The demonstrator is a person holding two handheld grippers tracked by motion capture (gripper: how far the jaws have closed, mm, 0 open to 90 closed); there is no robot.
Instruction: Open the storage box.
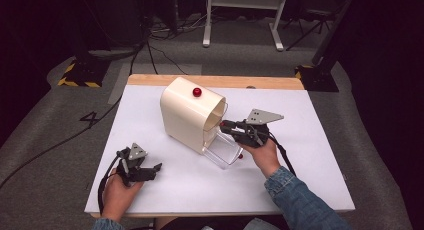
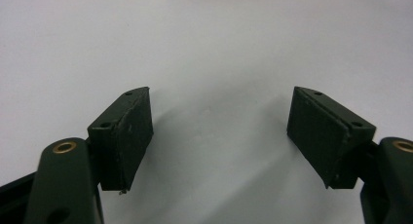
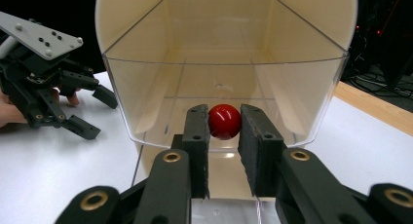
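A cream box [image 1: 186, 115] stands mid-table with a clear drawer [image 1: 222, 152] pulled out of its front. A red round knob [image 1: 197, 92] sits on its top. My right gripper [image 1: 223, 124] reaches over the drawer toward the box's opening. In the right gripper view it [image 3: 224, 109] is shut on a glossy red ball [image 3: 224, 121], with the drawer [image 3: 311, 87] right behind. My left gripper [image 1: 145, 162] rests low on the white tabletop [image 2: 209, 44] at the front left, open and with nothing in it [image 2: 219, 117]. It also appears at the left edge of the right gripper view [image 3: 100, 114].
A small red thing [image 1: 240, 156] lies by the drawer's near corner, under my right hand. The white table surface [image 1: 310, 155] has a wooden far edge [image 1: 260, 82]. Beyond it are a grey floor, cables and stand legs [image 1: 206, 40].
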